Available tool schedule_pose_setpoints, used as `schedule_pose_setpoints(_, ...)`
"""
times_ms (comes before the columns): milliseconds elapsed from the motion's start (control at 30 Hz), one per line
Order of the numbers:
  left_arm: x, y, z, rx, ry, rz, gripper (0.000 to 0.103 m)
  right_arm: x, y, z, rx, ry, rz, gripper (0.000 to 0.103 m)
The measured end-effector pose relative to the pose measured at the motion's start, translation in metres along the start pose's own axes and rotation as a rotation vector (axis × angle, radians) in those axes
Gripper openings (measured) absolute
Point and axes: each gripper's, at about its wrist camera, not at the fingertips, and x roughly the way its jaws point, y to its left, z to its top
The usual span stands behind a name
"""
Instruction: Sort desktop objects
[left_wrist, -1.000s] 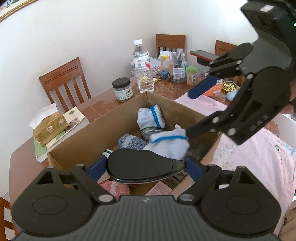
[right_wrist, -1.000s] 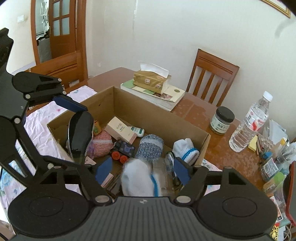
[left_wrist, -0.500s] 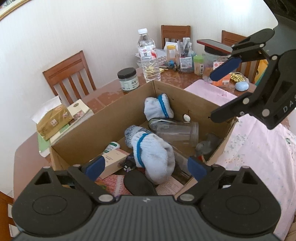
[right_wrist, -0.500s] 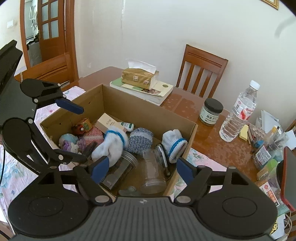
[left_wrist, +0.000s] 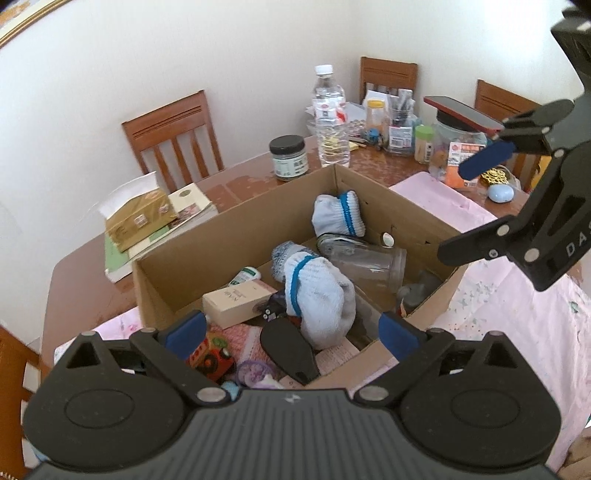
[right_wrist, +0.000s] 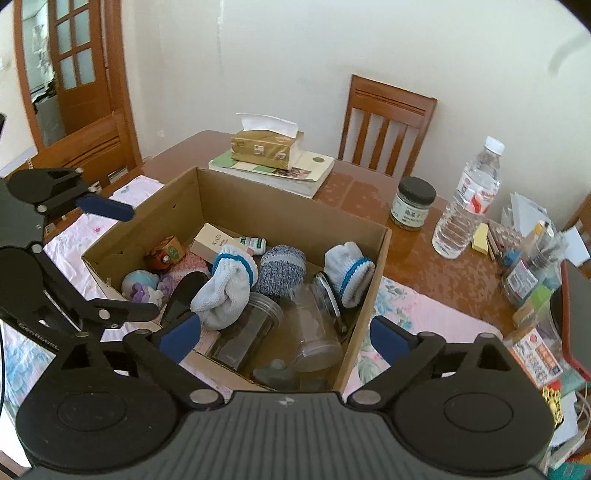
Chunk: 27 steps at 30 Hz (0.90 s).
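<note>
An open cardboard box (left_wrist: 236, 225) (right_wrist: 280, 210) stands on the table. In it lie a white sock with a blue band (left_wrist: 317, 295) (right_wrist: 225, 288), a second such sock (left_wrist: 338, 214) (right_wrist: 349, 267), a grey knit sock (right_wrist: 282, 269), a black flat oval object (left_wrist: 288, 347) (right_wrist: 184, 295), clear jars (left_wrist: 369, 258) (right_wrist: 314, 325), a beige carton (left_wrist: 236, 302) and small toys (right_wrist: 162, 254). My left gripper (left_wrist: 291, 328) is open and empty above the box's near edge. My right gripper (right_wrist: 284, 334) is open and empty above the box.
A tissue box on books (left_wrist: 147, 221) (right_wrist: 266, 151), a dark-lidded jar (left_wrist: 288, 157) (right_wrist: 412, 203) and a water bottle (left_wrist: 330, 114) (right_wrist: 469, 199) stand behind the box. Bottles, pens and a red phone (left_wrist: 461, 110) crowd one end. Wooden chairs (right_wrist: 384, 122) ring the table.
The left gripper let go of the black oval object and the right let go of the white sock. Both now lie in the box. Both grippers have pulled back and up.
</note>
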Motion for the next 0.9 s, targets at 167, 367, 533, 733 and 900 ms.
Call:
schedule_pose_setpoints(167, -0.012, -0.003, -0.001, -0.037, 0.01, 0.04, 0.1, -0.003, 0.003, -0.001, 0.042, 0.021, -0.016, 0.103)
schedule_pose_setpoints(367, -0.026, 0.0, -0.003, -0.139, 0.036, 0.061, 0.1, -0.006, 0.01, -0.004, 0.096, 0.058, -0.036, 0.103)
schedule_pose_setpoints(533, -0.033, 0.004, -0.008, -0.241, 0.088, 0.074, 0.1, -0.01, 0.013, -0.006, 0.163, 0.088, -0.042, 0.103)
schedule_pose_setpoints(733, -0.038, 0.007, -0.013, -0.317, 0.136, 0.099, 0.1, -0.016, 0.014, -0.008, 0.256, 0.117, -0.062, 0.103)
schedule_pose_setpoints(900, -0.04, 0.008, -0.014, -0.346, 0.175, 0.104, 0.1, -0.017, 0.013, -0.009, 0.33, 0.141, -0.069, 0.103)
